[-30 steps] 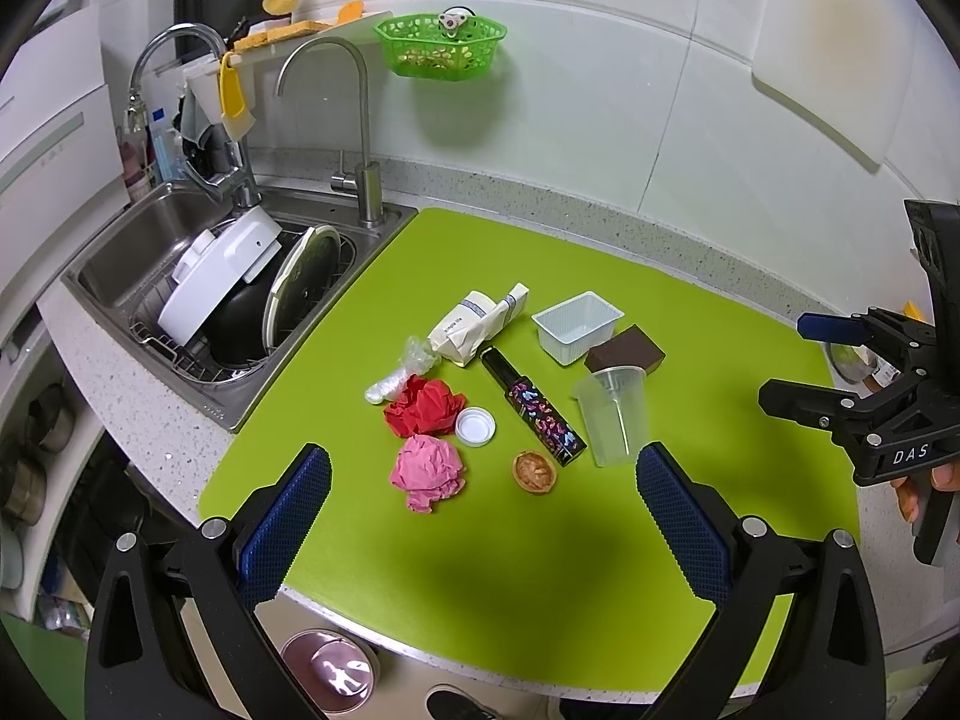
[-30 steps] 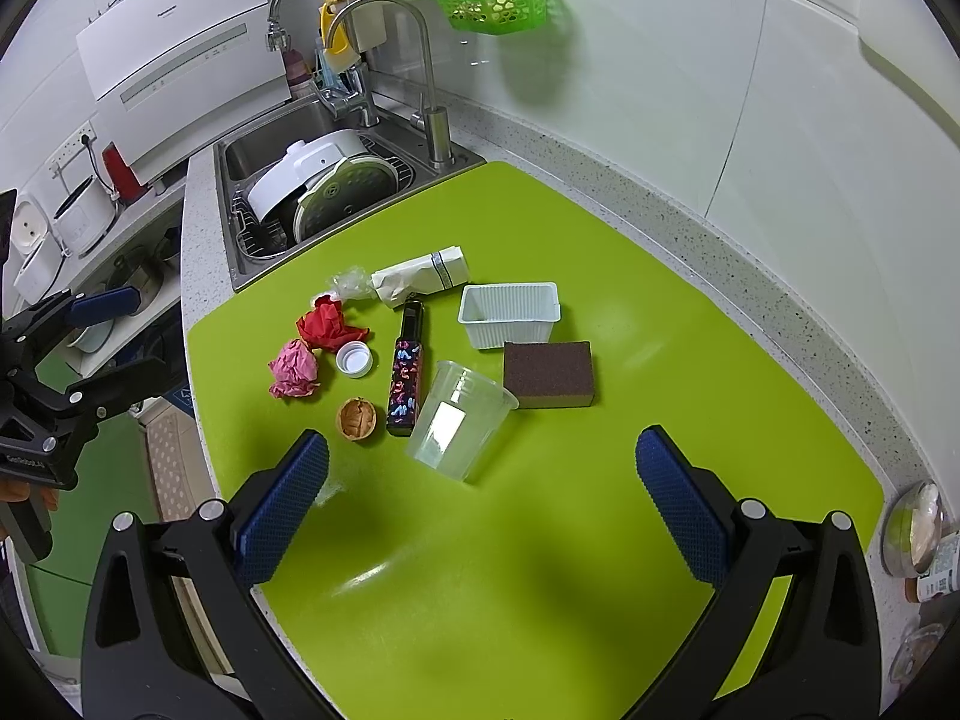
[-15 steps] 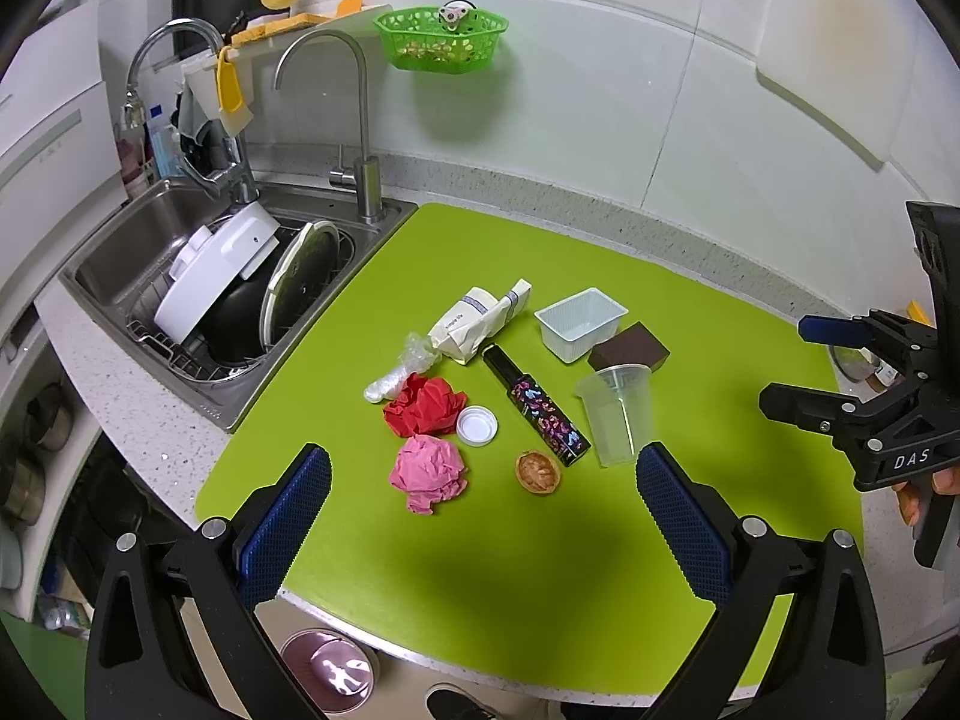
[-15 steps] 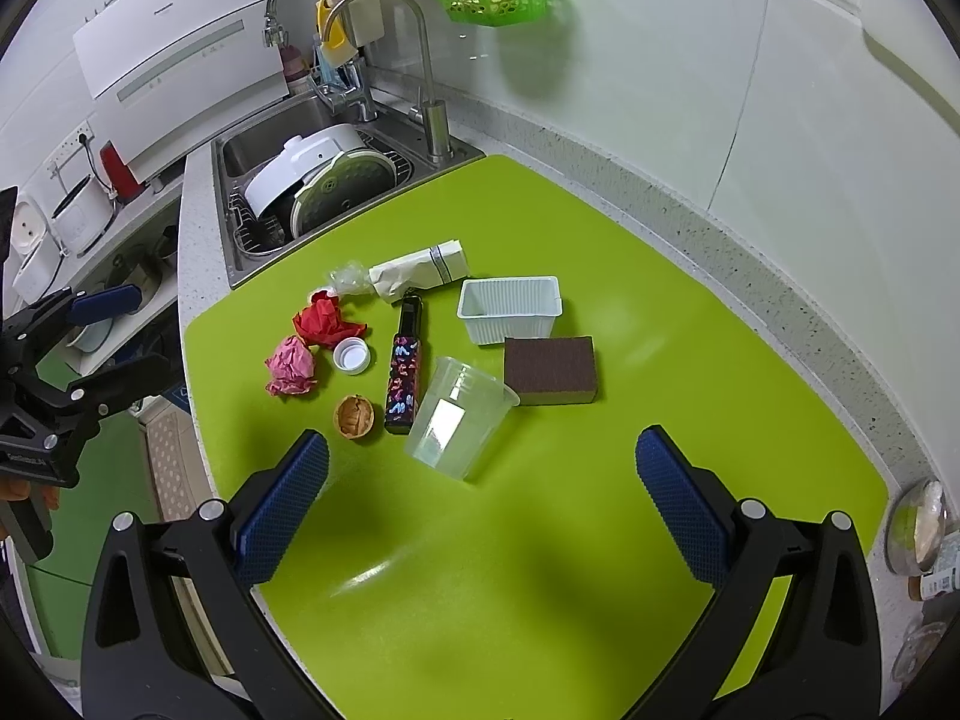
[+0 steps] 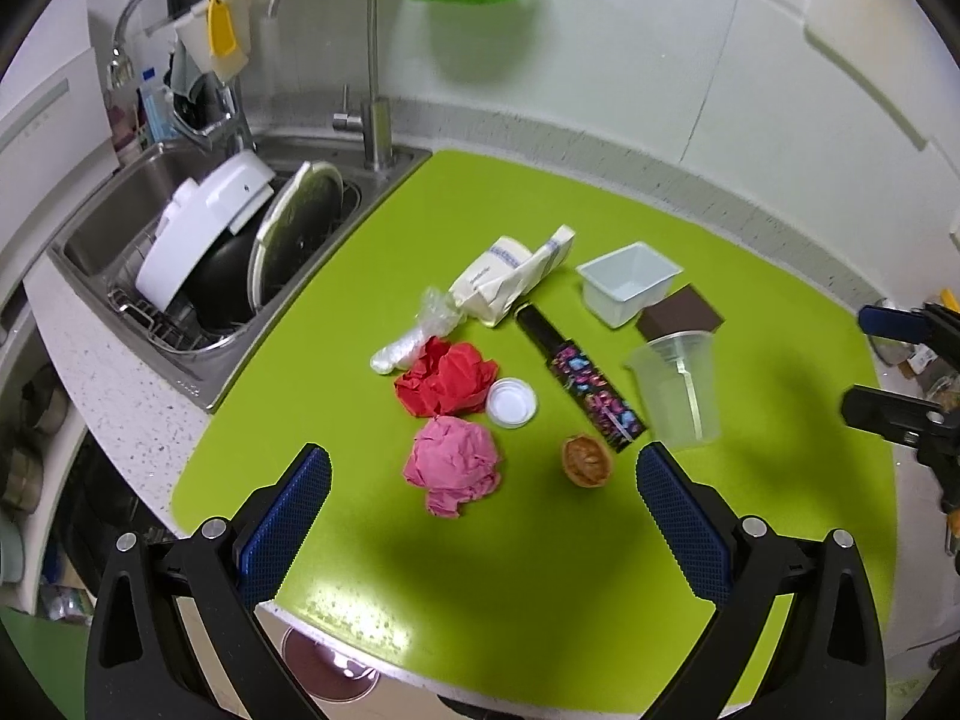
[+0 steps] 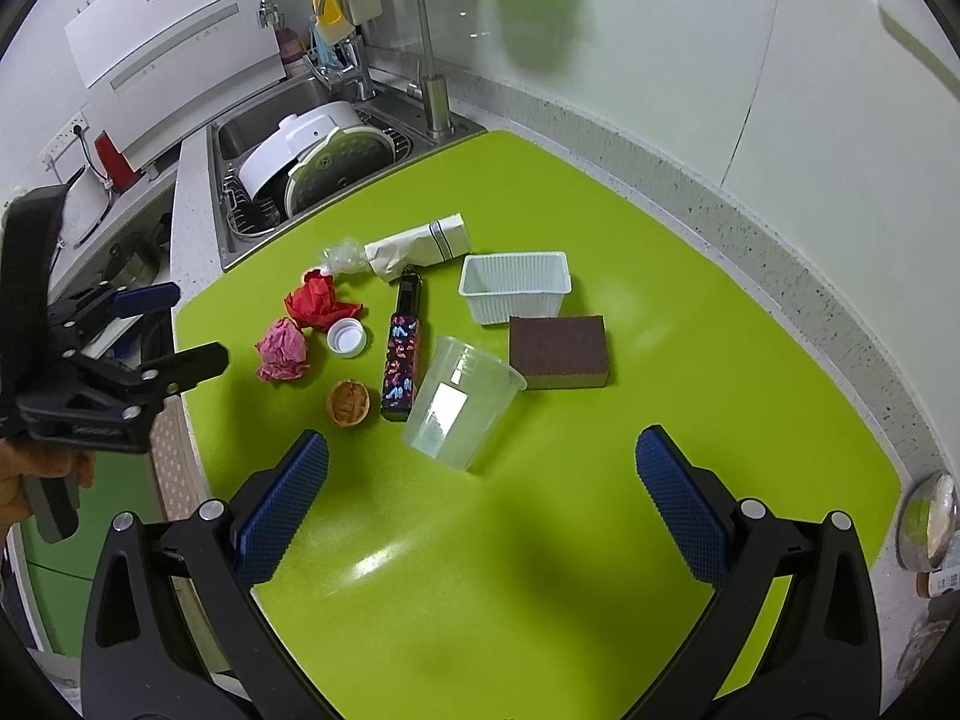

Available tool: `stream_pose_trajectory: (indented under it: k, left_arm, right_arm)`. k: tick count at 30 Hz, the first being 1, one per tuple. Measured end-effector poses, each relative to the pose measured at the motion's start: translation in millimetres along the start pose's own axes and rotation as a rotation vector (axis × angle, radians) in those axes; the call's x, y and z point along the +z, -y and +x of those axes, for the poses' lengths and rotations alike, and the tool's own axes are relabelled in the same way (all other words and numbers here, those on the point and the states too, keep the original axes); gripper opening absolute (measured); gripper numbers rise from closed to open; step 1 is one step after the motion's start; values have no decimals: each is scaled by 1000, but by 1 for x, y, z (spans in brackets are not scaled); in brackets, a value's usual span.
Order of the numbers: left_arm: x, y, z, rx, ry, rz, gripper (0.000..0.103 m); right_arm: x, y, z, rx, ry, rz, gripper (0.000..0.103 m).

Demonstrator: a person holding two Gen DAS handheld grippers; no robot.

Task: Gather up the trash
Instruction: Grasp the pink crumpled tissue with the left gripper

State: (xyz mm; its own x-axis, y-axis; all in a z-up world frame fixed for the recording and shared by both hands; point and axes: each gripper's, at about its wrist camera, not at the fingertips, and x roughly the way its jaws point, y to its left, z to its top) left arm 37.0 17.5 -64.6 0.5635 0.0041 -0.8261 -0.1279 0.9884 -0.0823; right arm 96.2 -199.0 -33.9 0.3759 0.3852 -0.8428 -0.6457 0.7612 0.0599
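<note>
Over the green mat: I have both tools held up above the litter, nothing picked up yet.
Left gripper point(image 5: 483, 522): jaws spread wide and holding nothing; it hangs nearest the pink paper ball point(image 5: 453, 465).
Right gripper point(image 6: 480, 501): jaws spread wide too, nothing between them; the clear plastic cup point(image 6: 462, 399) lies just ahead of it.
Trash: clustered mid-mat point(image 5: 540, 570) — pink paper ball, red paper ball point(image 5: 447, 384), white bottle cap point(image 5: 511, 402), walnut shell point(image 5: 587, 461), crinkled clear wrap point(image 5: 420, 330), squashed carton point(image 5: 510, 279), dark patterned wrapper point(image 5: 579, 372).
Possible bins: I judge the cup or the white tray point(image 6: 515, 285) as the place to gather things, though I cannot tell which is meant.
Sponge point(image 6: 559, 351): sits touching the cup's rim side; I would leave it alone.
Step in hand: the approach, I judge, before any first grasp.
Next move: lower my left tool straight over the pink ball, one pad on each side, and squeeze gently since paper crushes and can slip.
Watch for: the cap and red ball lie just beside the pink one, so I need a narrow, clean descent.
</note>
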Motion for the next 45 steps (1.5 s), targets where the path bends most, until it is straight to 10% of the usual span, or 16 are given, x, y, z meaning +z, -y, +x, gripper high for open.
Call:
stream_pose_trajectory:
  k: [16, 22, 26, 45]
  left_arm:
    - [3, -26, 78, 14, -169, -81, 96]
    - [1, -27, 88, -1, -202, -83, 49]
    - [1, -26, 85, -1, -187, -75, 37]
    - [-4, -21, 19, 4, -29, -51, 35]
  right_arm:
    - [0, 11, 14, -9, -29, 32, 100]
    - [0, 14, 18, -7, -37, 42, 100]
    - [1, 13, 22, -3, -40, 42, 100]
    - [5, 8, 83, 22, -168, 153, 100]
